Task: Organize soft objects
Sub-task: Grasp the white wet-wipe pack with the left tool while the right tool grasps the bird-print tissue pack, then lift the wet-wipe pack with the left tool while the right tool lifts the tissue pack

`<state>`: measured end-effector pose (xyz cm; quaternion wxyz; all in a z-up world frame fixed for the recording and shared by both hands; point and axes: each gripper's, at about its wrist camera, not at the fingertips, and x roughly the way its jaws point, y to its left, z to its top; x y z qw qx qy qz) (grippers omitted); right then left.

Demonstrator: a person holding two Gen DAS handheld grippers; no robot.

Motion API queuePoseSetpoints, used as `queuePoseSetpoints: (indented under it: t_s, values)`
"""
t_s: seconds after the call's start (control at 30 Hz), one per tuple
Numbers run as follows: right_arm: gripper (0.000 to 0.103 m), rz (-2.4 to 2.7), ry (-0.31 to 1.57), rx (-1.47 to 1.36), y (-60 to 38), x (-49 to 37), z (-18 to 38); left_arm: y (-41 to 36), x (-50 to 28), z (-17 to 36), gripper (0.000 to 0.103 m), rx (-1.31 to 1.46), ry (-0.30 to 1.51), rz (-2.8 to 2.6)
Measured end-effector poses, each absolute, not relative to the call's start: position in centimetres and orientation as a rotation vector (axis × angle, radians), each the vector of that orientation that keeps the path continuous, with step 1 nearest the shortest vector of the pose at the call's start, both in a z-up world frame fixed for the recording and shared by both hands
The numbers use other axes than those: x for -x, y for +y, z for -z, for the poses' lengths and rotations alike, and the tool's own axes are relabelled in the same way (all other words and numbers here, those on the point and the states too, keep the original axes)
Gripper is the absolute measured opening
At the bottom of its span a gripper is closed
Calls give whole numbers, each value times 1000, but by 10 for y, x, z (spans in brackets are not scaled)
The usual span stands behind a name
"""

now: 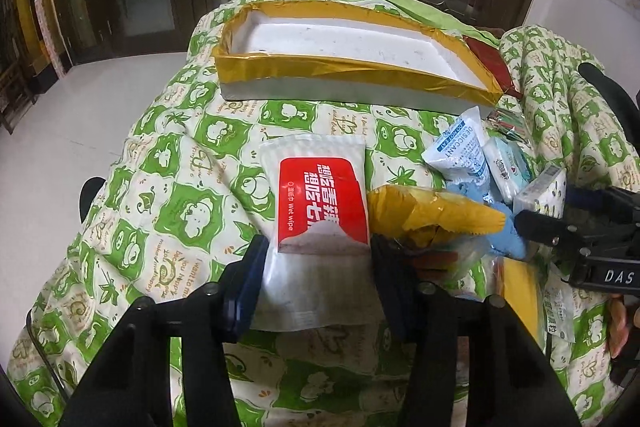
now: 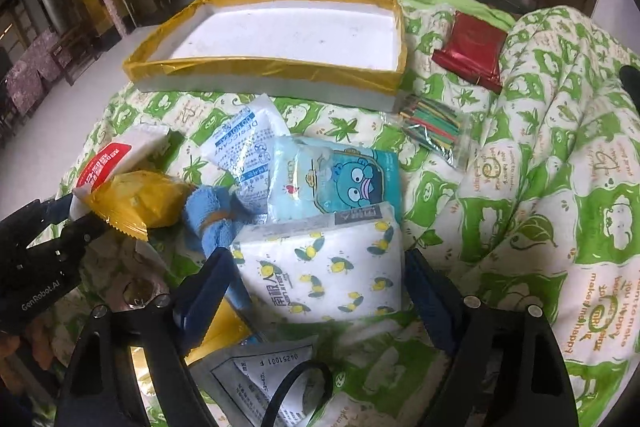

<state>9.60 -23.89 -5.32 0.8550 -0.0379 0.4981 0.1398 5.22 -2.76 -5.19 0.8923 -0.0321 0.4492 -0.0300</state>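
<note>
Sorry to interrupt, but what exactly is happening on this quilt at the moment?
A person is sorting soft packets with two handheld grippers. The left gripper is closed on a wet wipe packet, and the right gripper brackets a bee-print tissue pack. The gold-rimmed tray behind holds nothing yet.

Open quilt (image 1: 152,195) left of wipes (image 1: 320,203); right side crowded by snack bag (image 1: 432,215), desiccant (image 1: 460,155), tissues (image 2: 332,267).

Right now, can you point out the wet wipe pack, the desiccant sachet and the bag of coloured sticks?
wet wipe pack (image 1: 322,205): left wrist view, on its red label.
desiccant sachet (image 2: 244,143): right wrist view, on its printed face.
bag of coloured sticks (image 2: 434,129): right wrist view, on the bundled sticks inside.
</note>
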Motion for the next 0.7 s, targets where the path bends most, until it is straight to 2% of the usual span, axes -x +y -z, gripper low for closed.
queuePoseSetpoints:
  t_s: [0.07,0.7]
  values:
    - [82,-291,1038,62,-242,-96,52,-27,-51,51,51,74,930,65]
    - [80,-298,919,-22,-255,-82,32,-8,-36,36,44,200,858,89]
